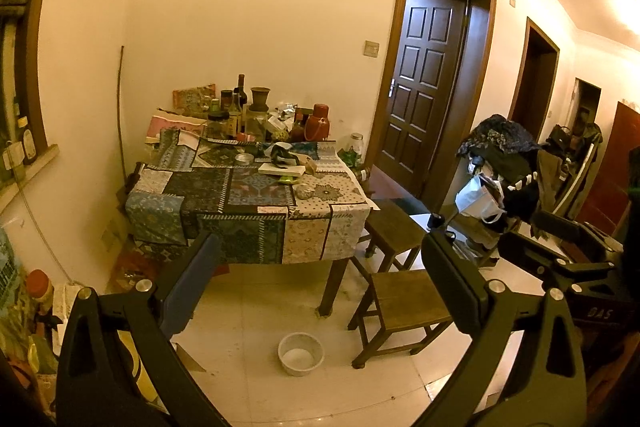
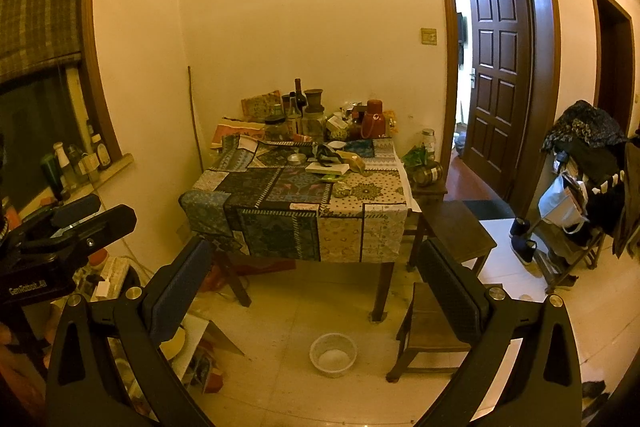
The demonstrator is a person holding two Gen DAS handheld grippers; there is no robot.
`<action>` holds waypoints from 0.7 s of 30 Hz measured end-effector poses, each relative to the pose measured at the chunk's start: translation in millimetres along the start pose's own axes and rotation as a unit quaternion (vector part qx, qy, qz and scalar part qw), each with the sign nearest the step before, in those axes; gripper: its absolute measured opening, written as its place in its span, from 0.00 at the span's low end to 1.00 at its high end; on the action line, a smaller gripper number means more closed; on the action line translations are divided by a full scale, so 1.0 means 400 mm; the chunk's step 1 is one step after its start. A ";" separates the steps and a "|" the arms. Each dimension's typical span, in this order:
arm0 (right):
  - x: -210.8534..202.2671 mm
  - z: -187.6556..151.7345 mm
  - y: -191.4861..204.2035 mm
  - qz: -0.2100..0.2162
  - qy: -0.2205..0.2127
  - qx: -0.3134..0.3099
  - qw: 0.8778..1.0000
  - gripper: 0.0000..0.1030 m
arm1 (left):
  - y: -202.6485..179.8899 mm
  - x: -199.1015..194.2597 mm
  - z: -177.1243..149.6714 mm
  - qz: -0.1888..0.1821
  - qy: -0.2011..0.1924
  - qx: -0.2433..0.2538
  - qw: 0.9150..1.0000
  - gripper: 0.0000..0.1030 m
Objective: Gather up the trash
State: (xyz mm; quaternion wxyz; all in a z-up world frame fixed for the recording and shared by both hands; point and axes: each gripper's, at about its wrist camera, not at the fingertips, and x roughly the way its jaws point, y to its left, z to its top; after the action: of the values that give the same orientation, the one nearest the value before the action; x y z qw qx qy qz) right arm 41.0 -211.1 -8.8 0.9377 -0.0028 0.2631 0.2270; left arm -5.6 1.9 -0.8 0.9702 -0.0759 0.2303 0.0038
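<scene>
Both grippers hang wide apart and empty: left gripper [image 1: 320, 275], right gripper [image 2: 318, 281]. "GenRobot.AI" reads on the left tool's black body in the right view; only "DAS" is legible on the right one's. Beyond them stands the patchwork-clothed wooden table [image 2: 362, 235]; the white mesh wastebasket [image 2: 333, 353] sits on the floor before it. Scraps on the tabletop blur together; bottle labels are unreadable.
</scene>
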 end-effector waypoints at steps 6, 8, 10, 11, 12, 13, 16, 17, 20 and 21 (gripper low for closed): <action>0.001 -0.002 0.000 0.001 -0.001 0.000 1.000 1.00 | -0.003 0.001 -0.001 0.000 0.000 0.000 1.000 0.98; 0.002 -0.001 0.001 0.001 -0.001 -0.001 1.000 1.00 | -0.002 0.002 -0.001 0.000 0.000 0.000 1.000 0.98; 0.003 0.000 0.001 0.001 0.000 0.000 1.000 1.00 | -0.002 0.002 -0.002 0.000 0.000 0.000 1.000 0.98; 0.001 0.001 0.003 0.001 0.000 0.000 1.000 1.00 | -0.003 0.001 0.000 0.001 0.000 0.000 1.000 0.98; 0.001 0.000 0.003 0.002 0.000 0.000 1.000 1.00 | -0.002 0.001 0.000 0.001 0.000 0.000 1.000 0.98; 0.002 0.000 0.003 0.002 0.000 0.001 1.000 1.00 | 0.000 0.001 0.001 0.000 0.000 0.000 1.000 0.98; 0.008 0.001 0.007 0.005 0.000 -0.001 1.000 1.00 | -0.005 0.003 -0.001 0.001 -0.001 -0.001 1.000 0.98; 0.011 0.002 0.008 0.006 0.000 0.000 1.000 1.00 | -0.004 0.003 -0.001 0.001 -0.001 -0.001 1.000 0.98; 0.019 0.006 0.006 0.010 0.003 0.000 1.000 1.00 | -0.003 0.004 0.000 0.002 -0.001 0.000 1.000 0.98; 0.019 0.010 0.004 0.011 0.003 0.000 1.000 1.00 | -0.002 0.005 0.001 0.002 -0.001 0.000 1.000 0.98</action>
State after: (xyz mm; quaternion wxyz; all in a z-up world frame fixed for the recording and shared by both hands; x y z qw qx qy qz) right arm 47.9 -205.9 -8.7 0.9343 -0.0010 0.2662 0.2372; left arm -3.6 1.3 -1.2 0.9704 -0.0751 0.2296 0.0062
